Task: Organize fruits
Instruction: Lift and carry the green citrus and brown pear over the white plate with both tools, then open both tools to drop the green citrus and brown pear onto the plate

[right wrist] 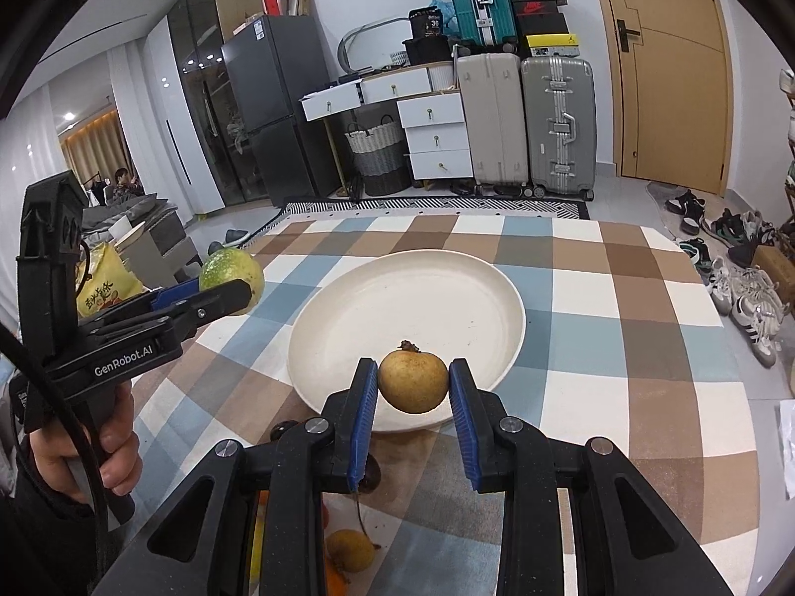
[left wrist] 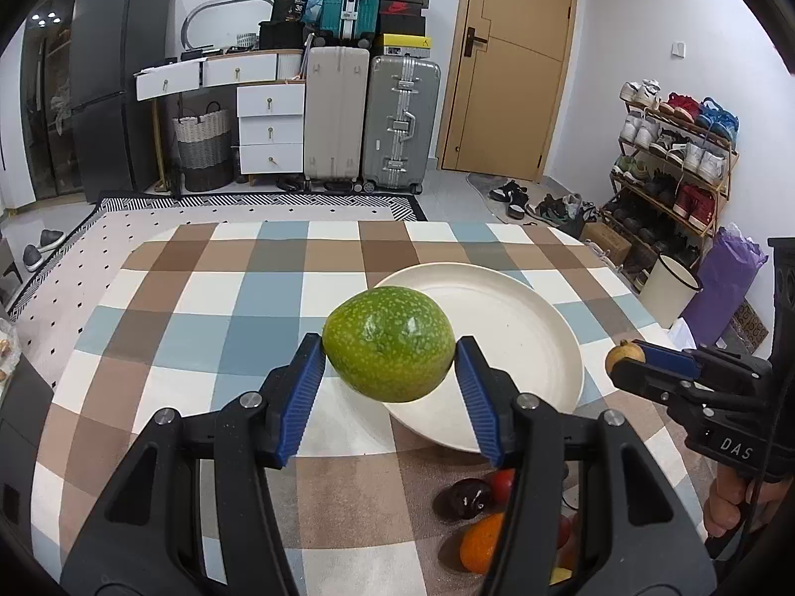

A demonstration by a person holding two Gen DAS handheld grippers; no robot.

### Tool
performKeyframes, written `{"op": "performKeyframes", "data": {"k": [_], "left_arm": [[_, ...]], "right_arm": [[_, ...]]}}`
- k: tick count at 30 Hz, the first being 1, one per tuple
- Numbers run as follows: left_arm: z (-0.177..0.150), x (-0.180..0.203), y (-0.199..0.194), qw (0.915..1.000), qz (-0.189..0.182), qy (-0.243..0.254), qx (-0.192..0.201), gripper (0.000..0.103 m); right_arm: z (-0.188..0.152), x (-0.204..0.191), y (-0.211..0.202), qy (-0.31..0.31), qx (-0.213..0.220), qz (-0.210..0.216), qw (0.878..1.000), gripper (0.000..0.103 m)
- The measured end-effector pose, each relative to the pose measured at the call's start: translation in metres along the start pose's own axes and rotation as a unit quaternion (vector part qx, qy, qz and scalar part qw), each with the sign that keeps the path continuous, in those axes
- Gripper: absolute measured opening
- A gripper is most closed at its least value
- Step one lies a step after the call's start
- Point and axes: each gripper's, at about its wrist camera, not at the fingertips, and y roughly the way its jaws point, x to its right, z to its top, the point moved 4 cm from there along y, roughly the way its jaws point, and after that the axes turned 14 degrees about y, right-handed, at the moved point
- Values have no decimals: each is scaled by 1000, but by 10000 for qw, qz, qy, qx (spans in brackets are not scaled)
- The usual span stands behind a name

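Left wrist view shows the left tongs (left wrist: 390,365) clamped across a green fruit (left wrist: 388,344), held above the surface beside the white plate (left wrist: 502,308). Smooth, round, probably firm, it could roll out; its widest middle suits gripping. The right tongs (right wrist: 413,387) pinch a small brown fruit (right wrist: 413,382) over the plate's near rim.

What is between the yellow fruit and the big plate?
Nothing; the yellow fruit hangs in the right gripper over the plate's near rim, per the right wrist view.

Left gripper (right wrist: 226,293) reads "GenRobot.AI"; right gripper (left wrist: 627,362) reads "DAS"
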Motion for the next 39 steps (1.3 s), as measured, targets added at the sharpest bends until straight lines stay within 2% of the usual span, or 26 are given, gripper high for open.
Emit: {"op": "performKeyframes", "data": {"k": [15,23,25,28,30,32,34,37,39], "left_arm": [[-9,25,41,9981,-238,362,-434,52],[-14,33,48,9966,-408,458,-547,52],[-14,34,46,9967,-408,488,-508,52],[-10,36,38,9969,-412,536,-401,52],[-9,36,32,9968,-402,559,-399,56],[-10,36,24,9971,-333,561,-382,70],[-12,36,16,9973,-296,537,-395,82],[-16,36,2,9975,-310,538,-330,83],[-21,36,-7,9978,-232,510,-345,88]], "right_arm": [[0,7,38,-2,-280,28,9996,30],[-1,5,49,23,-367,38,9993,32],[-2,5,46,31,-327,33,9995,42],[-2,5,38,19,-254,69,9997,49],[-2,4,32,5,-202,35,9998,51],[-3,4,25,12,-178,51,9998,55],[-5,5,16,41,-112,92,9999,76],[-8,5,2,90,18,98,9999,93],[-10,5,-5,110,41,74,9999,95]]}}
